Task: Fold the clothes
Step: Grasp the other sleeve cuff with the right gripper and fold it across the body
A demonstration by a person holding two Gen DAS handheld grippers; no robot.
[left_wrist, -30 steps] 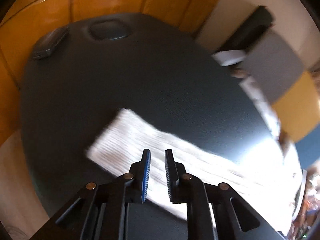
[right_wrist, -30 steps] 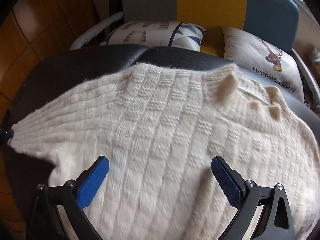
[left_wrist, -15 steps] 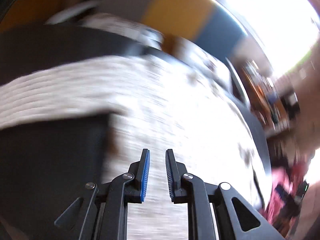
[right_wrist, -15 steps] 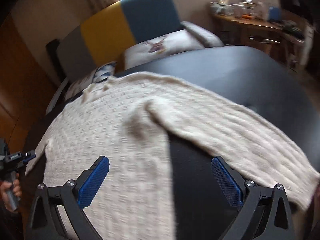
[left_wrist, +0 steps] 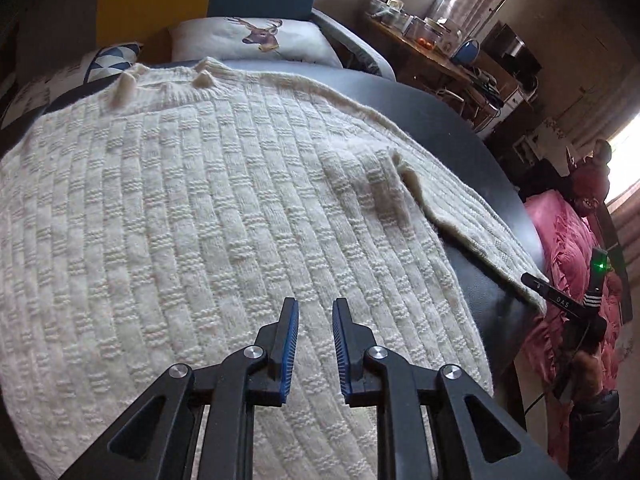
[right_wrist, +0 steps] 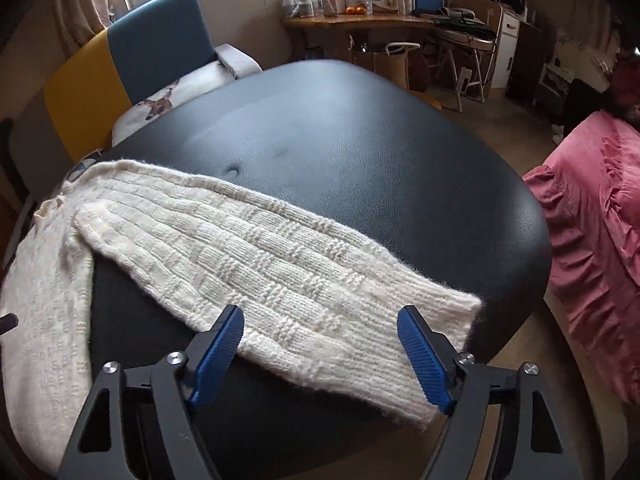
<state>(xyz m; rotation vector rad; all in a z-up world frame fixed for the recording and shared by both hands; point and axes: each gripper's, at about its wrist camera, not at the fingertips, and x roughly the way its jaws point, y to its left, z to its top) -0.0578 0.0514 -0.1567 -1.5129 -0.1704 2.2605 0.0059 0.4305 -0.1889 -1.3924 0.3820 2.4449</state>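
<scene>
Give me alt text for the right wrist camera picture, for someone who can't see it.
A cream knitted sweater sleeve lies stretched across a black padded table, its cuff end between the open blue-padded jaws of the right gripper, which hovers just above it. Behind are a yellow and blue chair, a cluttered wooden desk and pink bedding.

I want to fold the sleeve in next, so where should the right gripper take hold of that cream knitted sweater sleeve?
Probably at the cuff end of the cream knitted sweater sleeve, coming from above over its near edge. It lies flat on the black padded table, and the right gripper, jaws just narrowing but open, already straddles that end.
</scene>
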